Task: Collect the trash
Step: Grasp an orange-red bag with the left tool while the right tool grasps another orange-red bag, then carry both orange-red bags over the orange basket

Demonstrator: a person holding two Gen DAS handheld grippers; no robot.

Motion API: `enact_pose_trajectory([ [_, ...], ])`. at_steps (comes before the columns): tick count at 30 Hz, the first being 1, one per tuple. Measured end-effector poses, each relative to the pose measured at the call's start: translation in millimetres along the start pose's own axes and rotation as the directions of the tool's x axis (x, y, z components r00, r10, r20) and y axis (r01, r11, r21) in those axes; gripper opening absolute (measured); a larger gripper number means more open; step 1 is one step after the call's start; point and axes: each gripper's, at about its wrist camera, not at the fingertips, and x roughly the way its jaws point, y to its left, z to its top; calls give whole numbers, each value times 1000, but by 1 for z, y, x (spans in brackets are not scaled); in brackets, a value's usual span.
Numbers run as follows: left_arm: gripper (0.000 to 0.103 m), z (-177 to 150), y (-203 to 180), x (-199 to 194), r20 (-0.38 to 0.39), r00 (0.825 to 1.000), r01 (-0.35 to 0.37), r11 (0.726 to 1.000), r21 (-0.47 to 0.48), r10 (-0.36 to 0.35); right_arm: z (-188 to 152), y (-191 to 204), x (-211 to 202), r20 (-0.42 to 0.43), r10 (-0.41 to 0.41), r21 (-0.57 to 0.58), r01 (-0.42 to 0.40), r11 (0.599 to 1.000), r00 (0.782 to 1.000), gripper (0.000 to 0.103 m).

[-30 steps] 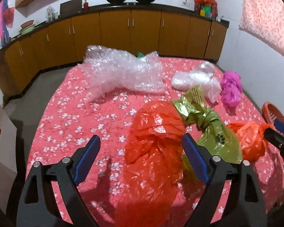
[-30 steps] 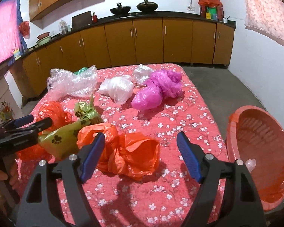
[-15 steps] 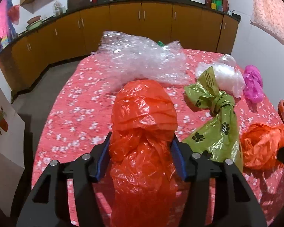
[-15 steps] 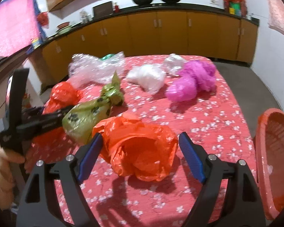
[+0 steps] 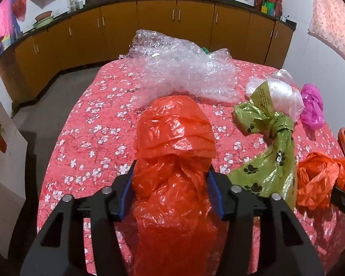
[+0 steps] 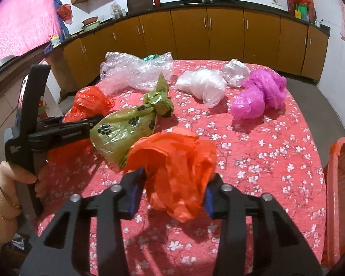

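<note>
My left gripper (image 5: 171,189) is shut on a red plastic bag (image 5: 174,142) at the left of the red flowered table (image 5: 92,138); that bag also shows in the right wrist view (image 6: 89,101). My right gripper (image 6: 172,191) is shut on an orange plastic bag (image 6: 172,158), which also shows in the left wrist view (image 5: 317,179). A green paw-print bag (image 6: 128,126) lies between the two bags.
Bubble wrap (image 5: 184,73), a white bag (image 6: 202,87), a small clear bag (image 6: 235,71) and a magenta bag (image 6: 260,94) lie at the table's far side. A red plastic basin (image 6: 340,184) stands off the right edge. Brown cabinets (image 6: 218,34) line the far wall.
Both grippers moved forward and closed: the left on the red bag, the right on the orange bag. Both bags now look held up a little.
</note>
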Motion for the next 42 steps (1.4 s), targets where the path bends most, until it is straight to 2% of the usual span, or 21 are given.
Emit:
enact_pose_trajectory([
  [8,45,1,2,-13,23,1000,-2,1000,-9,2,-4,-24,-14,15,-73,66,72,995,997,36],
  [18,44,9,-5,-40,90,995,33,999,5,-34,-9,-61,-36,32,-186,170,178,969,982,36],
  [24,44,21,-19,-65,145,987,70,997,30,-74,-11,-74,-56,62,-243,212,225,951,968,36],
  [34,44,33,-71,-103,196,962,171,979,111,-190,-17,-95,-88,102,-315,259,280,924,944,36],
  [42,44,31,-127,-114,192,939,246,947,209,-286,-30,-119,-117,122,-402,305,351,885,908,36],
])
